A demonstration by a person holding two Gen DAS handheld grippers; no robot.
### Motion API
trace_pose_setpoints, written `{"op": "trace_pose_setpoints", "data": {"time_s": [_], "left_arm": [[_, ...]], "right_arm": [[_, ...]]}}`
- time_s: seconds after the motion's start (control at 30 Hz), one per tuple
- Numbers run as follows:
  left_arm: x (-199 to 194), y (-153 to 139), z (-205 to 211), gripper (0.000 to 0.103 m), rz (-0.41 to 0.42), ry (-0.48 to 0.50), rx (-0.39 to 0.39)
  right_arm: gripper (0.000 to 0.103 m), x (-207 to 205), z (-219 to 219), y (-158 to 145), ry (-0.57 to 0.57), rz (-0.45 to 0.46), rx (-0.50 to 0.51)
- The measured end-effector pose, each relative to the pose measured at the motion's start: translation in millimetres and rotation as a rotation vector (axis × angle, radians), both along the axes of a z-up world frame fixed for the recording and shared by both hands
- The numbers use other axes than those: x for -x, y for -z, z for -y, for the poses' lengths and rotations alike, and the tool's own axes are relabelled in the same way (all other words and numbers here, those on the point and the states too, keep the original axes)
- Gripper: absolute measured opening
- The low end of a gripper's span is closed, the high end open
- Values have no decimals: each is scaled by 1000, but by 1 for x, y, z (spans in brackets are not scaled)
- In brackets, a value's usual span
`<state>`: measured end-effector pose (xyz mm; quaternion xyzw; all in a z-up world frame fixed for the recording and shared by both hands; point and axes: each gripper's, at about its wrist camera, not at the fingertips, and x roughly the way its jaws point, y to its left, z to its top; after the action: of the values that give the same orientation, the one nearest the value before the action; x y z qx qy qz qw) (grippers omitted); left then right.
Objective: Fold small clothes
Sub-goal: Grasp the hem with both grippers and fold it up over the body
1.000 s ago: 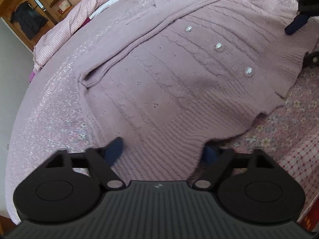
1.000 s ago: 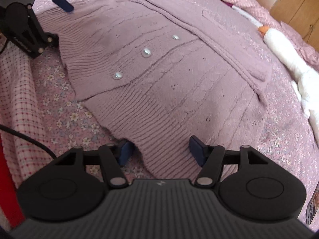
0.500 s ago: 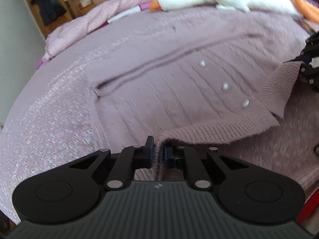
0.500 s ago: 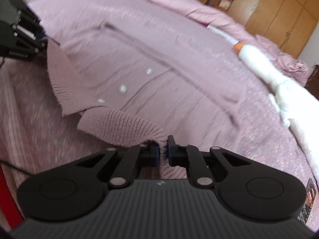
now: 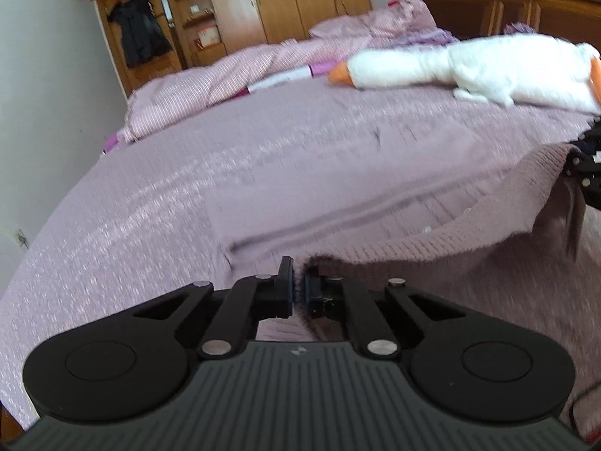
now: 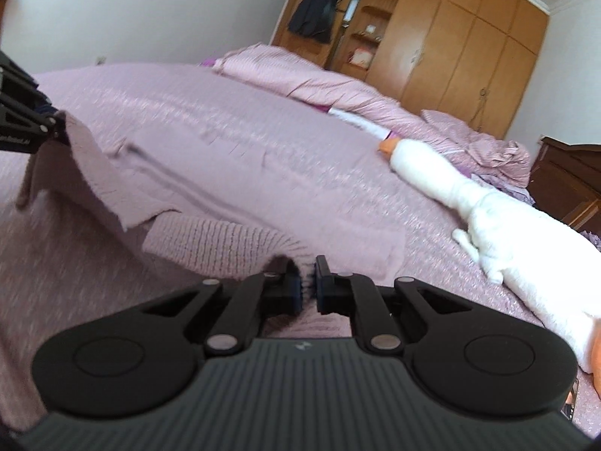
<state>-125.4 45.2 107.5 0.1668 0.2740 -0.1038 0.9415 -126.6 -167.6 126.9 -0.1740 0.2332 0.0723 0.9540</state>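
Observation:
A mauve knitted cardigan [image 5: 432, 221] lies on the bed with its ribbed hem raised off the cover. My left gripper [image 5: 298, 289] is shut on one hem corner. My right gripper [image 6: 308, 285] is shut on the other hem corner, where the cardigan [image 6: 225, 233] bunches up in front of the fingers. The lifted hem hangs between the two grippers and hides the buttons and the lower front. The right gripper [image 5: 589, 173] shows at the right edge of the left wrist view; the left gripper [image 6: 22, 124] shows at the left edge of the right wrist view.
A pinkish-mauve bedspread [image 5: 150, 203] covers the bed. A long white plush goose [image 5: 469, 67] [image 6: 488, 218] lies across the far side. Rumpled pink bedding [image 6: 300, 79] sits at the head end. Wooden wardrobes [image 6: 469, 49] stand behind, with a dark garment [image 5: 141, 37] hanging.
Both grippers went from open over the flat cardigan to shut on its hem corners, then lifted the hem and carried it toward the collar end. The buttons are now covered.

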Motion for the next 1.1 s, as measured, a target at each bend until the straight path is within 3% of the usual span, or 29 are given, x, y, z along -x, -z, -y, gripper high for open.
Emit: {"op": "trace_pose_setpoints", "data": {"time_s": [0.33,0.6,0.8,0.9,1.1], "left_arm": [[-60,-39,14,5,150,-46,36],[-142,-52,32,5,223,-108,41],[-219,-28,40,5,160,-158,67],[-257,-4,47,5,129,-167,30],[-317,49,52,6,27,-187,-12]], "right_arm": [[10,-55,6,-25,62,141,-15],[10,-125,4,-30,78,215,38],[10,-181,2,-5,82,186,86],[10,-208,0,16,76,148,126],[11,-250,-2,63,87,6,126]]}}
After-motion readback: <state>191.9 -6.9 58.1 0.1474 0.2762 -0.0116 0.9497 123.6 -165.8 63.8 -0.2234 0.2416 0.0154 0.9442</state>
